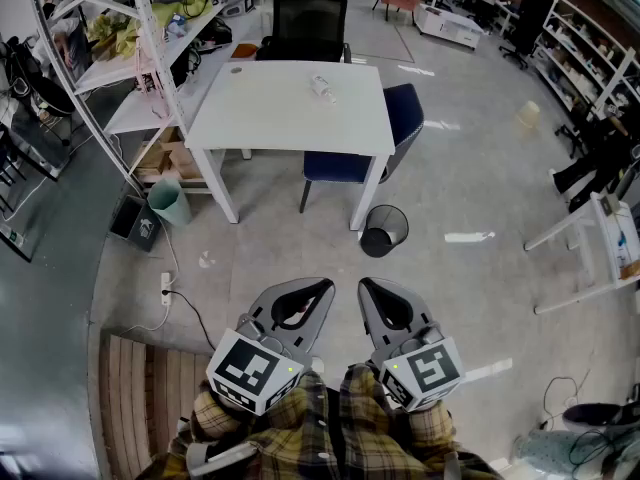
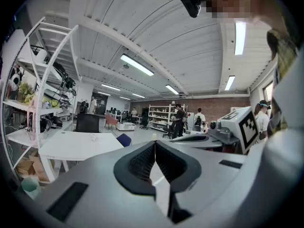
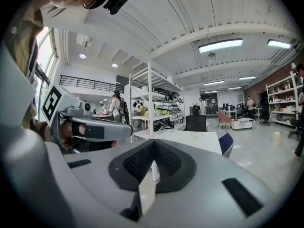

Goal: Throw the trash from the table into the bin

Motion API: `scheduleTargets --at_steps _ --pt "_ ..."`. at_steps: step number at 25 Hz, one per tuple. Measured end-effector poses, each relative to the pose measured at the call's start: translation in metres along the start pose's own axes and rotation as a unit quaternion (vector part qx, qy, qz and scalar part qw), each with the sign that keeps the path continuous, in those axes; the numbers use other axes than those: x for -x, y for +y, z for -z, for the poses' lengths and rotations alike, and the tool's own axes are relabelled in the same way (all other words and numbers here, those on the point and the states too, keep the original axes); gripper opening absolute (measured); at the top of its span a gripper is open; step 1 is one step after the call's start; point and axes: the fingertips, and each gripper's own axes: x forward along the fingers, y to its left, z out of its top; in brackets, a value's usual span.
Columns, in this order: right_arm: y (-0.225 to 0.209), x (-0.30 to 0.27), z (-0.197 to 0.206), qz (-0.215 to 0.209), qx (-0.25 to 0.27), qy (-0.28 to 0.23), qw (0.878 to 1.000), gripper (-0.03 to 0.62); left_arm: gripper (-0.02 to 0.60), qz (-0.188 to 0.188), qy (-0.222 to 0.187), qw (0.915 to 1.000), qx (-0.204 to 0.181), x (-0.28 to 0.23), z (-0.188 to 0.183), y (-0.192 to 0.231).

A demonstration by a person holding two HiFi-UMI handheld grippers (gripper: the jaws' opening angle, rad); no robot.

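Note:
A crumpled white piece of trash [image 1: 322, 86] lies on the white table [image 1: 280, 118], towards its far side. On the floor by the table's near right leg stands a black mesh bin [image 1: 384, 230]. My left gripper [image 1: 322, 288] and right gripper [image 1: 366, 286] are held side by side, well short of the table, both shut with nothing in them. The left gripper view shows its jaws [image 2: 155, 143] closed tip to tip, with the table [image 2: 71, 145] and the trash [image 2: 95, 137] far off. In the right gripper view the jaws [image 3: 153, 142] are closed too, the table [image 3: 190, 139] beyond them.
A black office chair [image 1: 308, 26] stands behind the table and a blue chair [image 1: 402, 116] at its right. White shelving [image 1: 120, 58] and a small green bin [image 1: 170, 200] are at the left. A power strip [image 1: 166, 288] and wooden slats [image 1: 150, 388] lie on the floor near me.

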Motion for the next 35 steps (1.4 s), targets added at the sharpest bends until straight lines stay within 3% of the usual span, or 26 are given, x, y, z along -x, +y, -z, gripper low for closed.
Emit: scheduleTargets --at_steps 11,19,35 --pt "0.001 0.007 0.007 0.002 -0.016 0.004 1.000 -0.002 0.009 0.001 0.005 1.0000 -0.008 0.008 0.004 -0.009" --pt "0.010 -0.013 0.015 -0.005 -0.022 0.015 1.000 -0.002 0.009 -0.005 0.010 0.9999 0.007 0.010 0.009 0.014" --pt "-0.051 -0.149 -0.017 0.035 -0.006 0.023 0.999 -0.002 0.009 0.037 0.000 0.9993 -0.001 -0.060 -0.026 0.145"
